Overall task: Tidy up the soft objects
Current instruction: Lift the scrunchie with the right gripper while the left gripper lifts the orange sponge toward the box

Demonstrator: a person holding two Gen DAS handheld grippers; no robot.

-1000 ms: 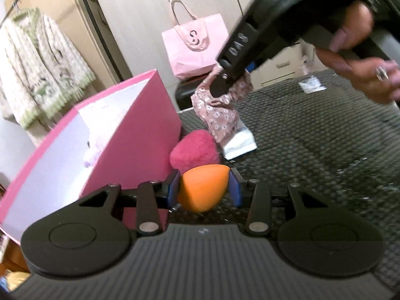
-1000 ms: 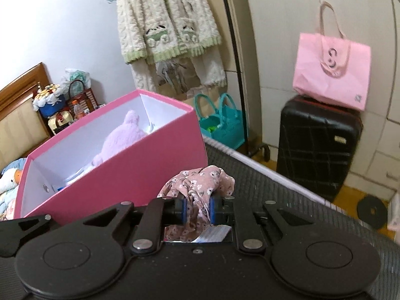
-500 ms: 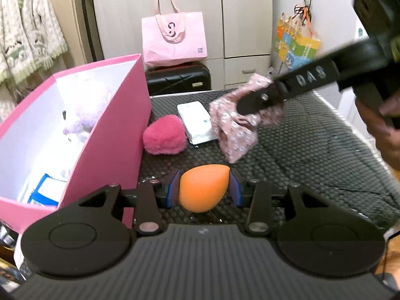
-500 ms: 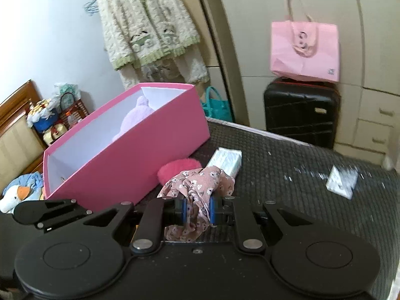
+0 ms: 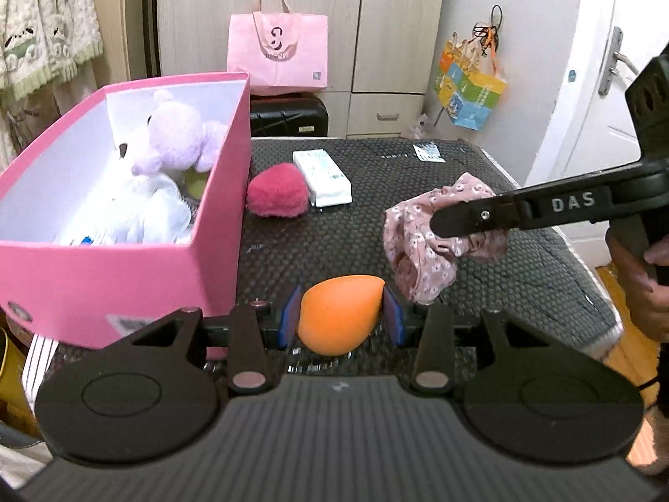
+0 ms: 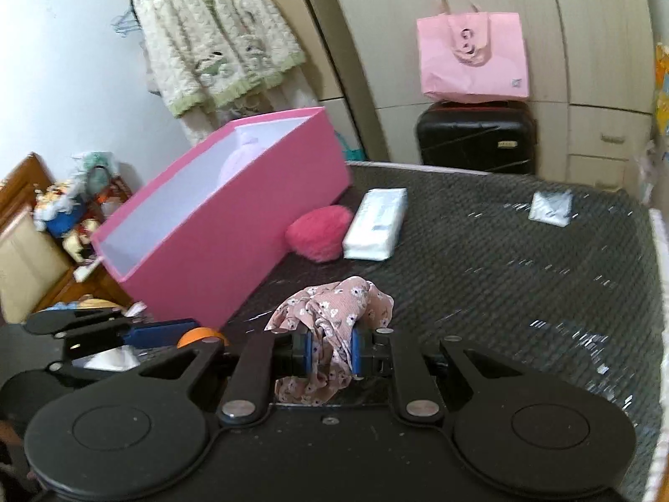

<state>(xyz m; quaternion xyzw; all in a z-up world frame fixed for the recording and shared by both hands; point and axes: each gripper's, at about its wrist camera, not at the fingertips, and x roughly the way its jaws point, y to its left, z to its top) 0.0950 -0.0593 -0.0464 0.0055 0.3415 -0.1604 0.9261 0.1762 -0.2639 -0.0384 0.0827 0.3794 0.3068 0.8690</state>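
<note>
We work over a dark textured mat [image 5: 522, 175] whose right and far edges show in both views. The pink box [image 5: 125, 272] stands along the mat's left side, top open; the mat's centre and right lie mostly bare.

Readable writing: "DAS" on the arm of the right gripper [image 6: 330, 353] as the left wrist view shows it. The pink tote bag [image 5: 278, 52] on the black suitcase [image 6: 476, 138] carries a printed logo — too small to read.

Left gripper [image 5: 340, 320]: clenched on the orange egg-shaped sponge [image 5: 338, 313], both blue pads pressing its sides, just right of the box's near corner.

Right gripper: clenched on the floral pink cloth [image 6: 334, 326], which bunches above the pads and hangs below them, held above the mat to the right of the sponge.

Inside the box lie a lilac plush toy [image 5: 177, 136] and a white plush [image 5: 142, 205]. Outside it, the magenta fluffy pom [image 5: 278, 196] lies just beside the box's right wall, touching the white tissue pack [image 5: 322, 178]. A small white packet [image 6: 552, 207] lies near the far right edge — well apart from both grippers.
</note>
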